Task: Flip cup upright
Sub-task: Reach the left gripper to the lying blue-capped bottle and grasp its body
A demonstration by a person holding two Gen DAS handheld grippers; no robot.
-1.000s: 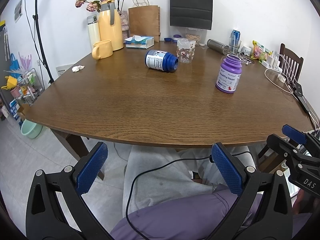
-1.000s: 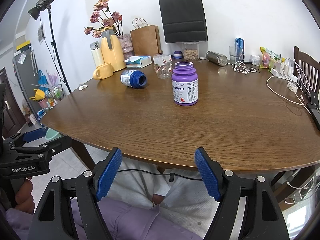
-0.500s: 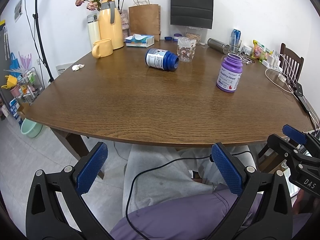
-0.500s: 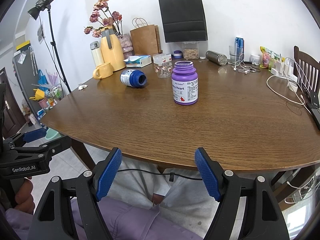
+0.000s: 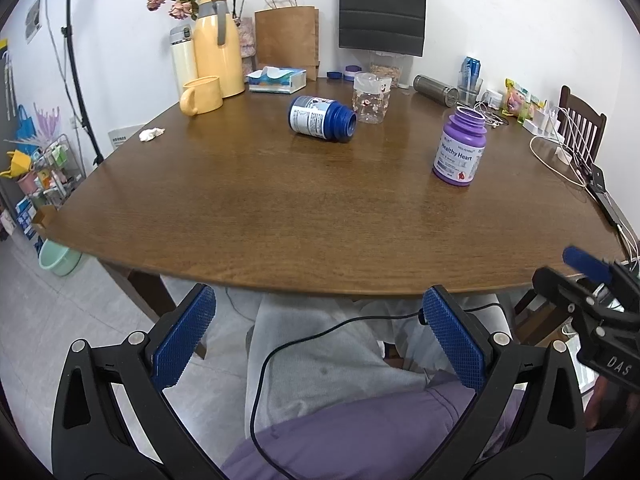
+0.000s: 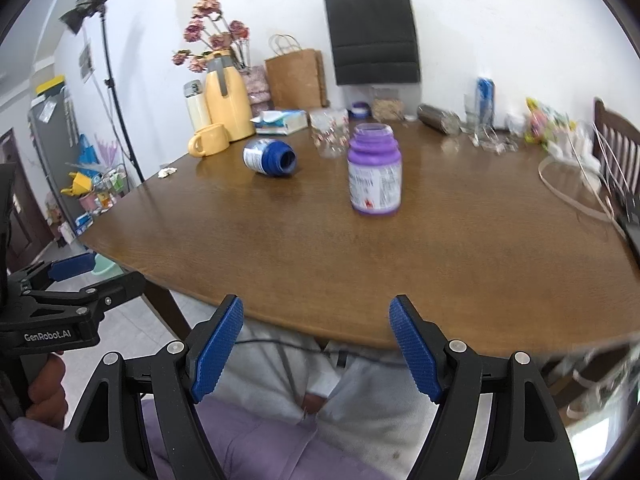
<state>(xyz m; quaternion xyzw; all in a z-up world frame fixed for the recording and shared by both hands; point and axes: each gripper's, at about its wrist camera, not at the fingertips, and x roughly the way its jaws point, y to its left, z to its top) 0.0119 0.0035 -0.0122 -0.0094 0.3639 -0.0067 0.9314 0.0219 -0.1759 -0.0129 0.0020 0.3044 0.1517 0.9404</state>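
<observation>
A blue jar (image 5: pixel 322 120) lies on its side on the brown table (image 5: pixel 280 220), far centre, its open mouth turned right; the right wrist view shows the blue jar (image 6: pixel 270 158) left of centre. A purple jar (image 5: pixel 460 148) stands upright with its mouth open, also seen as the purple jar (image 6: pixel 374 172). A clear printed cup (image 5: pixel 370 98) stands just behind the blue jar. My left gripper (image 5: pixel 316 300) is open and empty, below the table's near edge over a person's lap. My right gripper (image 6: pixel 316 304) is likewise open and empty, short of the table.
At the back left stand a yellow mug (image 5: pixel 200 96), a yellow jug (image 5: pixel 218 56), a tissue box (image 5: pixel 276 80) and paper bags. Cables (image 5: pixel 560 152) and small items crowd the right side, next to a chair (image 5: pixel 580 120). A light stand (image 6: pixel 112 92) is at the left.
The right wrist view has tilted slightly and gone blurred, so the right gripper is moving a little. The left gripper and the jars have stayed put.
</observation>
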